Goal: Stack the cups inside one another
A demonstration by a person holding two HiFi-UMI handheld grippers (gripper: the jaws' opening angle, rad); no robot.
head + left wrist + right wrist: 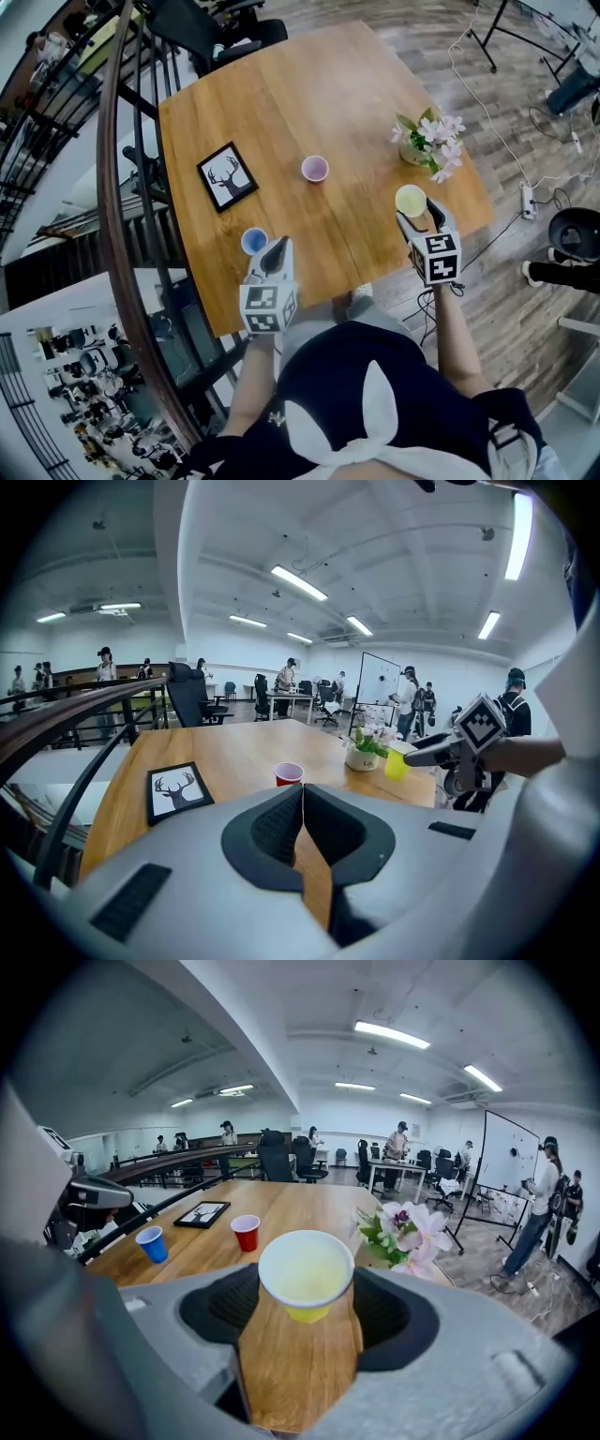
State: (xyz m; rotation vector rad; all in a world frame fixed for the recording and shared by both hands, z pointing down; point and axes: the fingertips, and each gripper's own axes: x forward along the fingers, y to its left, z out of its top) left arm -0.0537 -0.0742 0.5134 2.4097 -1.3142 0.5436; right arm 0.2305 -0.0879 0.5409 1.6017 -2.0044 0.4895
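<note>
Sitting upright in the right gripper (pixel 419 220), whose wide-set jaws clamp its sides, the yellow cup (pixel 306 1279) shows a bare pale inside, near the flower pot (pixel 427 142) at the wooden table's (pixel 281 112) right edge. The red cup (pixel 246 1232) and blue cup (pixel 254 241) stand apart on the table, mouths up. The left gripper (pixel 275 253), jaws pressed together on nothing, is just beside the blue cup.

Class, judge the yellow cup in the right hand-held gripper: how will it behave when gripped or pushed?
The yellow cup looks thin-walled and empty, so it is probably light and easily crushed. Its base is narrower than its rim, so a nudge near the top may tip it.
</note>
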